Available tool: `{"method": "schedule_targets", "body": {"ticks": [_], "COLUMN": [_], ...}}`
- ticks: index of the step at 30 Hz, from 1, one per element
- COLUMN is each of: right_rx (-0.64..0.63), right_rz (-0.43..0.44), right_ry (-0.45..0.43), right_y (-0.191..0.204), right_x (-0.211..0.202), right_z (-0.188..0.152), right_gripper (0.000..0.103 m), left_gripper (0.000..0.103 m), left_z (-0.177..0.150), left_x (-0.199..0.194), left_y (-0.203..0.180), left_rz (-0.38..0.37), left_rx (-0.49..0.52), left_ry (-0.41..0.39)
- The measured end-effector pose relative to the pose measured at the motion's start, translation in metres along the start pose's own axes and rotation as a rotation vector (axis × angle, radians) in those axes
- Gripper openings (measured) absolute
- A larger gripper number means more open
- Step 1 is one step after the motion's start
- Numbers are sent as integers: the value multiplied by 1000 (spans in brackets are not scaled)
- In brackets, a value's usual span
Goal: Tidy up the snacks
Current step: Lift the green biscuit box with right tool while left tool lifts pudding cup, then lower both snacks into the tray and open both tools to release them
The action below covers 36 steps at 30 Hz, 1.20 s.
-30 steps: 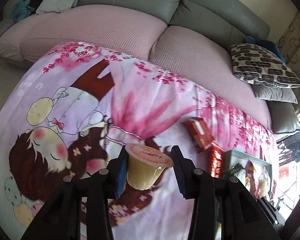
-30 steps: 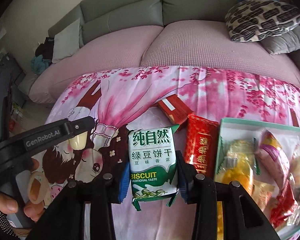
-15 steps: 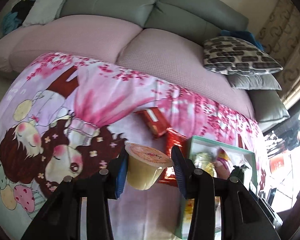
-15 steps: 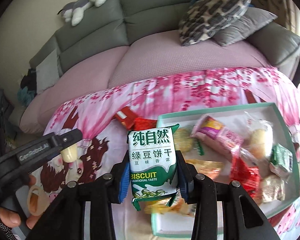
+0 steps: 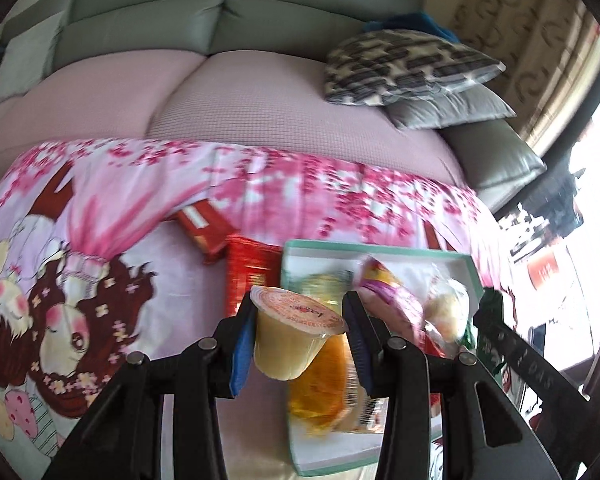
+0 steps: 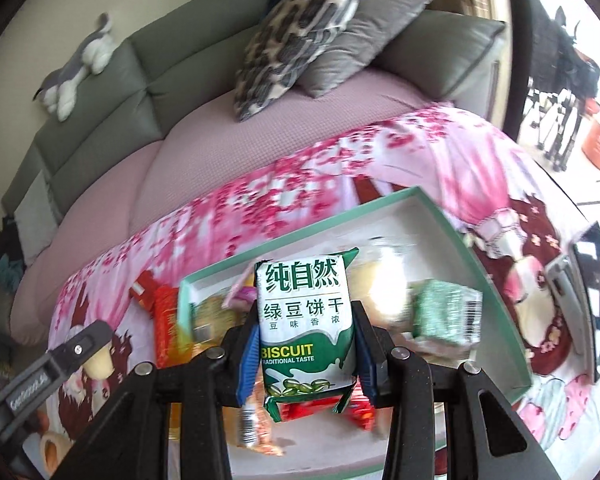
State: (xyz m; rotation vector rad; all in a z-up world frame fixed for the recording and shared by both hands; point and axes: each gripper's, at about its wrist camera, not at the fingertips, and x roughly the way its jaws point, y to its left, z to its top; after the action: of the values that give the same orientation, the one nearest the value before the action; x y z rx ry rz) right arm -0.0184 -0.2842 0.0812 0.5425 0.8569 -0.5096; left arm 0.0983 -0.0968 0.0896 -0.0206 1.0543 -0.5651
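Above the left edge of the green tray (image 5: 296, 248), my left claw (image 5: 300, 332) grips the jelly cup (image 5: 290, 336) and my right claw (image 6: 306, 344) grips the biscuit pack (image 6: 306, 320), so I should lower both into free places before I open.

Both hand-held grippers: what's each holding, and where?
Left hand-held gripper clamps the jelly cup by its sides; right hand-held gripper clamps the biscuit packet by its side edges.

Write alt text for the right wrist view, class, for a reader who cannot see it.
The right gripper holds a green biscuit packet upright above a teal-rimmed tray of wrapped snacks, on a pink cartoon blanket before a grey sofa.
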Motion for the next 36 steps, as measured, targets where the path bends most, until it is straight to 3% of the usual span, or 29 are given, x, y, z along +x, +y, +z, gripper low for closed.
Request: {"method": "schedule_targets", "body": {"ticks": [12,36], "right_rx": [114,79], "right_rz": [-56,-17], "right_ry": [-12,97], "right_y": [-56,-56], "right_x": [-8,22], "right_z": [10,1], "right_gripper": [43,43], "left_gripper": [44,44], "left_z": [-10,-20], "left_x": [24,57], "left_y": [-63,-93], "left_rz": [-39,9], "left_rx": [142,246], "left_ry": [33,49]}}
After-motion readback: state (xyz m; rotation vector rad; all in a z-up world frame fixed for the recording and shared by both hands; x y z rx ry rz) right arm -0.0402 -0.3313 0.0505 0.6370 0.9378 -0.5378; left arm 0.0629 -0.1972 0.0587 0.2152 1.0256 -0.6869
